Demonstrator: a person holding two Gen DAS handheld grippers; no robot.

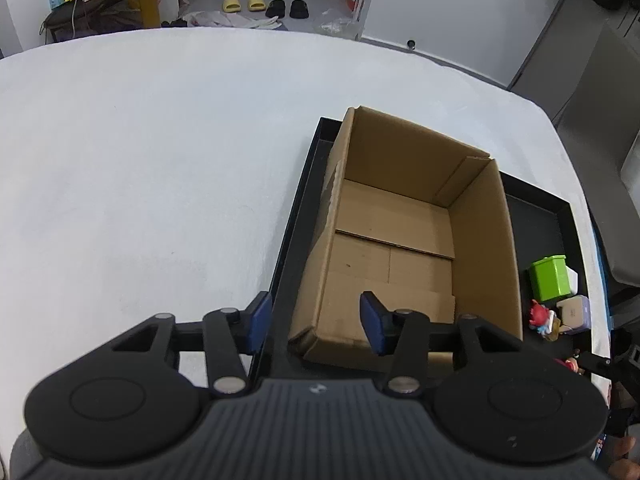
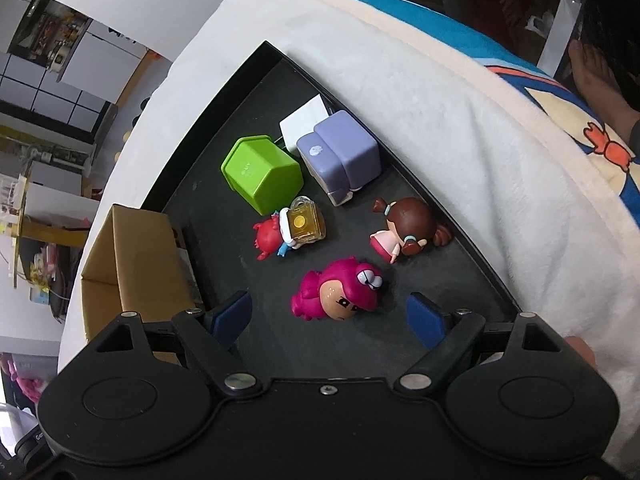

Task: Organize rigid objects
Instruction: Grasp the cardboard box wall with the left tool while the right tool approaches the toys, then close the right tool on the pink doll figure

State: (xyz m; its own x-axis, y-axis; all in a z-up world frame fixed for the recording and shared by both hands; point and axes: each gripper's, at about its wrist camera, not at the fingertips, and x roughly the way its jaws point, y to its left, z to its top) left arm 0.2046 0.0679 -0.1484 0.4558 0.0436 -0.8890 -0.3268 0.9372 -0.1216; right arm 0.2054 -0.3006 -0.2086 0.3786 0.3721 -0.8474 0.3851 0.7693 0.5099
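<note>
White fleece-covered table (image 1: 140, 140) carries black tray (image 1: 298, 208). Cardboard box (image 1: 400, 216) in tray: open top, empty. Beside box on tray floor: green bin (image 2: 260, 172), lilac case (image 2: 344, 156), red crab toy (image 2: 268, 238), pink-hooded figurine (image 2: 340, 290), brown-haired doll (image 2: 408, 228). Doll and hooded figurine clear only in right view; box interior only in left. No legible writing. Left gripper (image 1: 316, 326): jaws apart, straddling box's near corner. Right gripper (image 2: 328, 316): jaws apart, flanking hooded figurine, not touching.

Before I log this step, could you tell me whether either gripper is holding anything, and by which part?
Nothing is held. The left gripper straddles a corner of the box, pads not pressing. The right gripper is open above the pink figurine.
</note>
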